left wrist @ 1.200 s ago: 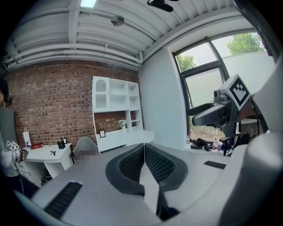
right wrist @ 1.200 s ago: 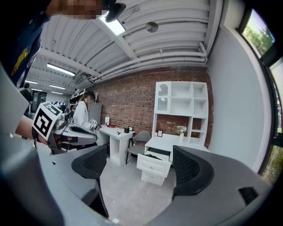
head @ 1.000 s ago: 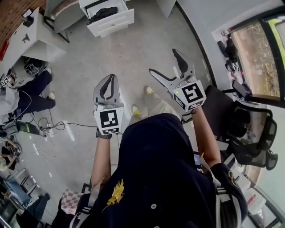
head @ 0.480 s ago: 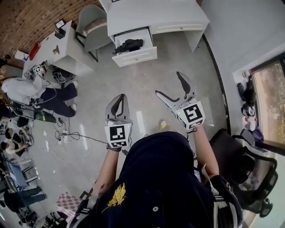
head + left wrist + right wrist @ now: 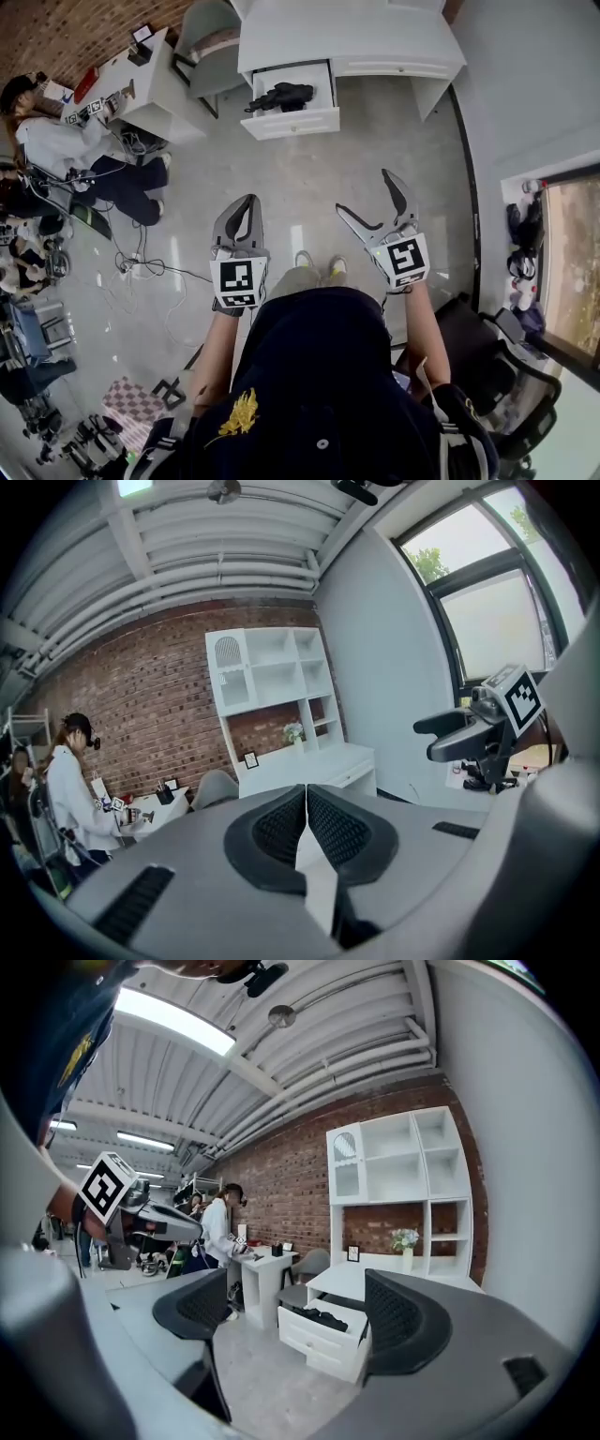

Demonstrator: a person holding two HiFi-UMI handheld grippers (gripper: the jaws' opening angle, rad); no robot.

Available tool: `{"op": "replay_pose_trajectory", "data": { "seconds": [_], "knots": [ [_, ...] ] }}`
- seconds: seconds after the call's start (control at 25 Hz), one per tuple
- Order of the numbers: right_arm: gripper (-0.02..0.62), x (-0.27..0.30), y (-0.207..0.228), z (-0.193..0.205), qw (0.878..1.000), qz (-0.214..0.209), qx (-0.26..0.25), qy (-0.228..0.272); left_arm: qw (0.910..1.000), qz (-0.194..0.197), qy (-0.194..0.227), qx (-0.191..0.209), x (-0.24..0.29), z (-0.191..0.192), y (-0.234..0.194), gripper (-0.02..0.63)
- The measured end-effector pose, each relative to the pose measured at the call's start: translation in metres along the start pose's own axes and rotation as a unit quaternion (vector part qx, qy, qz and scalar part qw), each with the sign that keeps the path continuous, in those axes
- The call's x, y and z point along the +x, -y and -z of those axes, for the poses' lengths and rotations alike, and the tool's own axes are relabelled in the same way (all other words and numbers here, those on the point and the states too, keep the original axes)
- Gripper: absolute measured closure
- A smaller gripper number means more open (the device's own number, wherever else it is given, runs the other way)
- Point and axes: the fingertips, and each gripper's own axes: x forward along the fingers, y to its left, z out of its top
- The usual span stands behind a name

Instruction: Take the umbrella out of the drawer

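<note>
Ahead of the left claw point(image 5: 246, 201) and the right claw point(image 5: 366, 192) the grey floor point(image 5: 314, 173) is bare up to the pulled-out drawer point(image 5: 292, 123), so the way forward is free for both. The drawer is uncovered from above. Only the dark umbrella point(image 5: 281, 95) lies in it, and the white counter point(image 5: 375, 37) closes the space behind it. Far to the left of the left claw stand a grey chair point(image 5: 208, 33), a second counter point(image 5: 155, 89) and a seated person point(image 5: 56, 145), with cables point(image 5: 141, 272) on the floor nearer to that claw. To the right of the right claw the floor is free up to the wall point(image 5: 534, 84). Behind that claw a black office chair point(image 5: 497, 356) narrows the room.
</note>
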Motion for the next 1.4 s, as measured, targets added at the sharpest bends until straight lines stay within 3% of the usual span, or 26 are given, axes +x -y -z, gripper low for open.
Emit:
{"op": "replay_pose_trajectory", "data": {
  "seconds": [0.12, 0.48, 0.72, 0.92, 1.12, 1.4],
  "knots": [
    [0.118, 0.006, 0.002, 0.006, 1.0, -0.001, 0.012, -0.004, 0.9999, 0.001, -0.007, 0.011, 0.006, -0.001, -0.003, 0.586],
    [0.118, 0.041, 0.002, 0.02, 0.999, 0.0, 0.009, -0.039, 0.9998, -0.004, -0.016, -0.006, 0.043, 0.018, -0.043, 0.586],
    [0.118, 0.1, 0.027, 0.008, 0.998, 0.028, -0.004, -0.054, 0.9996, 0.017, 0.003, -0.022, 0.103, 0.016, -0.086, 0.586],
    [0.118, 0.17, 0.033, -0.009, 0.997, 0.023, -0.03, -0.068, 0.999, 0.025, 0.017, -0.032, 0.147, 0.015, -0.138, 0.585],
    [0.118, 0.233, 0.036, -0.036, 0.998, 0.023, 0.033, -0.044, 0.9978, 0.037, 0.02, -0.051, 0.189, 0.027, -0.192, 0.586],
    [0.118, 0.294, 0.063, -0.057, 0.996, 0.053, 0.041, -0.061, 0.9962, 0.056, 0.027, -0.061, 0.249, 0.033, -0.254, 0.586]
  ]
}}
